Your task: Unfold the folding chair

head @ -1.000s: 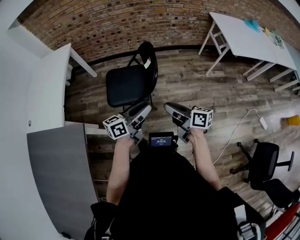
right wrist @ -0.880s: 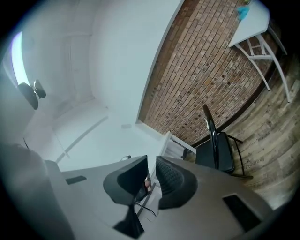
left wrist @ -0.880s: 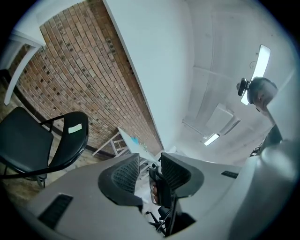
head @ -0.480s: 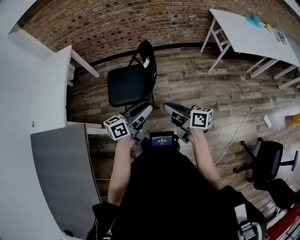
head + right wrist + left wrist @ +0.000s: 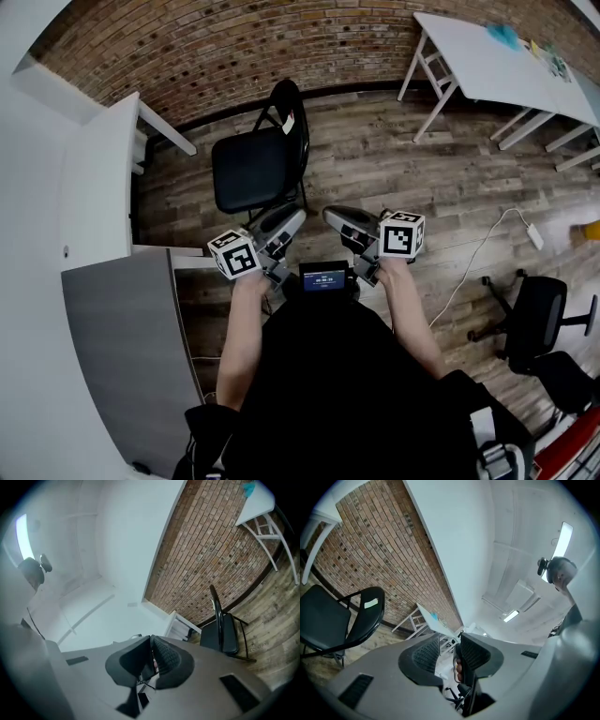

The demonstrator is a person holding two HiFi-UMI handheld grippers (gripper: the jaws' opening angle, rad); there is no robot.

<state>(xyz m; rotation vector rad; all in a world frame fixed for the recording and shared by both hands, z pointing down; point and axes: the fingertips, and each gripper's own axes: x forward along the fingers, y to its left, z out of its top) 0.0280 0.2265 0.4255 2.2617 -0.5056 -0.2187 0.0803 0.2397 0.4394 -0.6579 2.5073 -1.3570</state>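
Standing just ahead of both claws, the chair [image 5: 251, 171] already has its seat down and back upright, so the task looks done; whether its legs are fully spread is too small to tell. Neither claw touches it. Left claw [image 5: 284, 223]: jaws partly apart, empty. Right claw [image 5: 337, 218]: jaws just closed together on nothing. Left of the left claw runs a white surface [image 5: 94, 178]. Well right of the right claw lie a cable [image 5: 473, 255] and an office chair [image 5: 536, 317], clear of the path.
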